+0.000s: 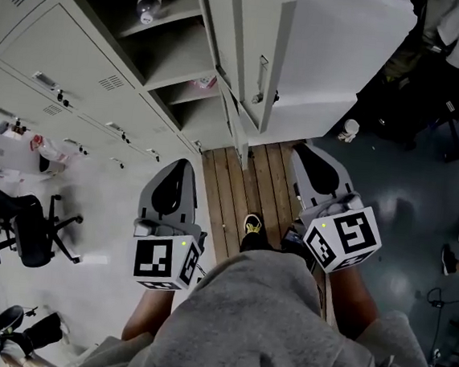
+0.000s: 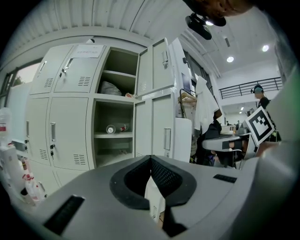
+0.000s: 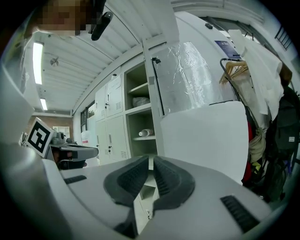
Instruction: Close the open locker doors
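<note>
The open locker doors [image 1: 260, 77] stand just ahead of both grippers, swung out over a strip of wooden boards [image 1: 241, 188] that only the head view shows. The left gripper [image 2: 150, 158] view faces the lockers squarely. It shows an upper and a lower door ajar and a bottle [image 2: 111, 129] lying on a shelf [image 2: 117, 135] inside. Its jaws meet at the tips, empty. The right gripper [image 3: 151, 160] view catches the doors edge-on. Its jaws are drawn to a thin slit and hold nothing.

lt: dim, ceiling lamps [image 2: 229, 59] | head view: sl. blur | gripper views: fisheye, dark corners
</note>
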`<state>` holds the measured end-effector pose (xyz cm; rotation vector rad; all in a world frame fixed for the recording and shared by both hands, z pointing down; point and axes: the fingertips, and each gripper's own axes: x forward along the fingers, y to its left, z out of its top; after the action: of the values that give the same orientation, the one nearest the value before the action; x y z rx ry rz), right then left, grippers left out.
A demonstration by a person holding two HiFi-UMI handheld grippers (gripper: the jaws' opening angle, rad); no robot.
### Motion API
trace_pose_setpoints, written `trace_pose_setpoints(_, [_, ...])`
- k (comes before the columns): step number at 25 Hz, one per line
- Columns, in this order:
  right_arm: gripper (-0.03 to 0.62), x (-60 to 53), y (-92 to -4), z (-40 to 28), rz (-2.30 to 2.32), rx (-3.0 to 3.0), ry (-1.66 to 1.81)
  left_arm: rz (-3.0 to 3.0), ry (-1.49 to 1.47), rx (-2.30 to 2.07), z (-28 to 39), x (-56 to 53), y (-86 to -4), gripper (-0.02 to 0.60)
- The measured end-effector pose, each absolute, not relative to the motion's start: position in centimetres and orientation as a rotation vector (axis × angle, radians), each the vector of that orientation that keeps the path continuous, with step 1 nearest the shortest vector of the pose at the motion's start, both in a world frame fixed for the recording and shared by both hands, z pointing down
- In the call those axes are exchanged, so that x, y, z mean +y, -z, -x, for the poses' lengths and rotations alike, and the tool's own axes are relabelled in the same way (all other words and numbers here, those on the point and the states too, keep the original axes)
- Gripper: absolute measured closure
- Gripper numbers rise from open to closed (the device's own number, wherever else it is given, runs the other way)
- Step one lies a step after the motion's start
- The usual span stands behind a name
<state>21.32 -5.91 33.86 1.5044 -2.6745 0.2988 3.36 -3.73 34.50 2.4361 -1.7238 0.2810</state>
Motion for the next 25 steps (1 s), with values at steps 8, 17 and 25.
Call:
trace_pose_setpoints(8, [0.545, -9.7, -33.4, -21.8, -1.464, -2.705, -0.273, -2.426, -0.27, -1.782, -3.6, -7.1, -33.4, 0.571])
trace_pose_setpoints(17, [0.546, -13.1, -32.9, -21.8, -1.395, -2.756, -0.23, -2.383, -0.274, -1.851, -3.1, -9.2, -33.3, 0.571])
trace_pose_setpoints(25, [0.523, -15.5, -32.3, -20.6, -1.268, -2.829, -0.229, -2.34, -0.277, -1.892, -2.5, -10.0, -33.4, 0.571])
